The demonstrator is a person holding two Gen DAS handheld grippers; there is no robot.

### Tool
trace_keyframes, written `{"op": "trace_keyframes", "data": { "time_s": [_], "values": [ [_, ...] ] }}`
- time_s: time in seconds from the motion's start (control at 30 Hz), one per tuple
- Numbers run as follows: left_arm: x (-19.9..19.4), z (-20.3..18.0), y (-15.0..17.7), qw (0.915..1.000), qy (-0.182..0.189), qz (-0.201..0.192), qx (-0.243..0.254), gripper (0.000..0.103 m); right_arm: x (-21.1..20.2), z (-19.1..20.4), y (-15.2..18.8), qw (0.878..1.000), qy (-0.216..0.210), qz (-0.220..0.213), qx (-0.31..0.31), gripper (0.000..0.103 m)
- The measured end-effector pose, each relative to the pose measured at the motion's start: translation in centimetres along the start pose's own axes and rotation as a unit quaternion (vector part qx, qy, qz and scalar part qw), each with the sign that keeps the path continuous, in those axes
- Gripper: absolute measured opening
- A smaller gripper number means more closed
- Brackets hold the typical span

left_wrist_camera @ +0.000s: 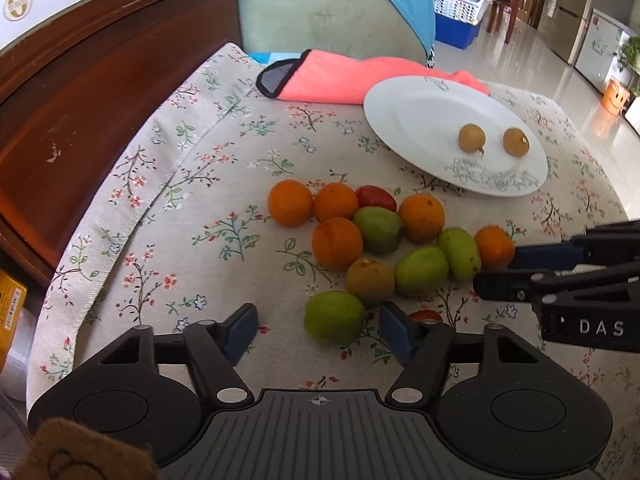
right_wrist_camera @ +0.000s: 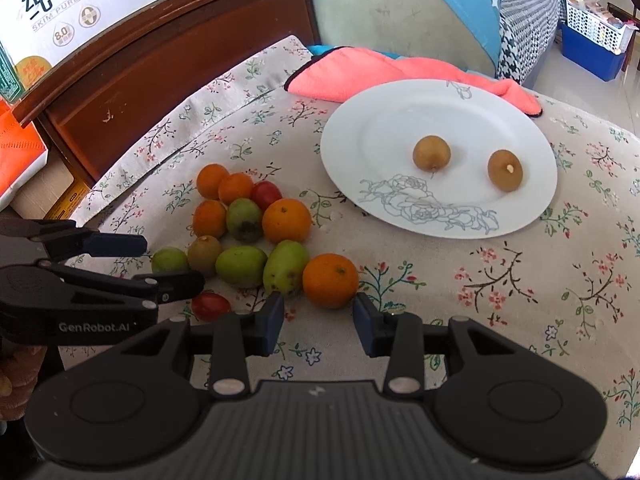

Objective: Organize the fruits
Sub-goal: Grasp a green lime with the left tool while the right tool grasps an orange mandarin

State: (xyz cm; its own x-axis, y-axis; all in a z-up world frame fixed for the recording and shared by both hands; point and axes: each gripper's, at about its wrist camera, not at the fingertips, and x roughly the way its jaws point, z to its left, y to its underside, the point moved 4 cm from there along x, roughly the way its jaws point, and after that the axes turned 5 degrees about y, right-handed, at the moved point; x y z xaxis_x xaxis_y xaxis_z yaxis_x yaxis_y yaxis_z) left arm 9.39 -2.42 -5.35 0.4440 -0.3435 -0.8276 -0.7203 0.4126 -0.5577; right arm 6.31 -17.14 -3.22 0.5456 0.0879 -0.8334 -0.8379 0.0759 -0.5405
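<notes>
A white plate (left_wrist_camera: 384,96) (right_wrist_camera: 340,148) holds two brown round fruits (left_wrist_camera: 472,138) (right_wrist_camera: 432,153). On the flowered cloth in front of it lies a pile of oranges, green fruits and red tomatoes (left_wrist_camera: 336,242) (right_wrist_camera: 286,220). My left gripper (left_wrist_camera: 319,322) (right_wrist_camera: 173,261) is open around the nearest green fruit (left_wrist_camera: 334,316) (right_wrist_camera: 170,260), which sits close to the right finger without being pressed. My right gripper (right_wrist_camera: 319,308) (left_wrist_camera: 496,270) is open low over the cloth, its tips on either side of the near end of an orange (right_wrist_camera: 330,280) (left_wrist_camera: 494,246).
A pink cloth (left_wrist_camera: 332,76) (right_wrist_camera: 360,72) lies behind the plate. Dark wooden furniture (left_wrist_camera: 100,80) (right_wrist_camera: 160,60) borders the table's left side, with a milk carton (right_wrist_camera: 80,0) on top. A red tomato (right_wrist_camera: 211,306) lies between the two grippers. The table's edge drops off at the right.
</notes>
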Motion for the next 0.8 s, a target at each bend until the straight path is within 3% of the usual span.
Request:
{"op": "trace_keyframes", "data": {
  "time_s": [0.2, 0.63, 0.7, 0.8],
  "values": [
    [0.07, -0.14, -0.02, 1.0, -0.002, 0.002, 0.002, 0.054, 0.11, 0.07, -0.04, 1.0, 0.001, -0.002, -0.003, 0.04],
    [0.16, -0.13, -0.11, 1.0, -0.007, 0.001, 0.004, 0.054, 0.56, 0.65, -0.37, 1.0, 0.002, -0.02, -0.022, 0.047],
    [0.16, -0.17, -0.13, 1.0, -0.005, 0.0, 0.003, 0.045, 0.67, 0.85, -0.33, 0.999, 0.004, -0.021, -0.031, 0.045],
    [0.03, -0.26, -0.18, 1.0, 0.002, -0.001, 0.001, 0.033, 0.67, 0.98, -0.36, 0.999, 0.006, -0.024, -0.039, 0.031]
  ]
}}
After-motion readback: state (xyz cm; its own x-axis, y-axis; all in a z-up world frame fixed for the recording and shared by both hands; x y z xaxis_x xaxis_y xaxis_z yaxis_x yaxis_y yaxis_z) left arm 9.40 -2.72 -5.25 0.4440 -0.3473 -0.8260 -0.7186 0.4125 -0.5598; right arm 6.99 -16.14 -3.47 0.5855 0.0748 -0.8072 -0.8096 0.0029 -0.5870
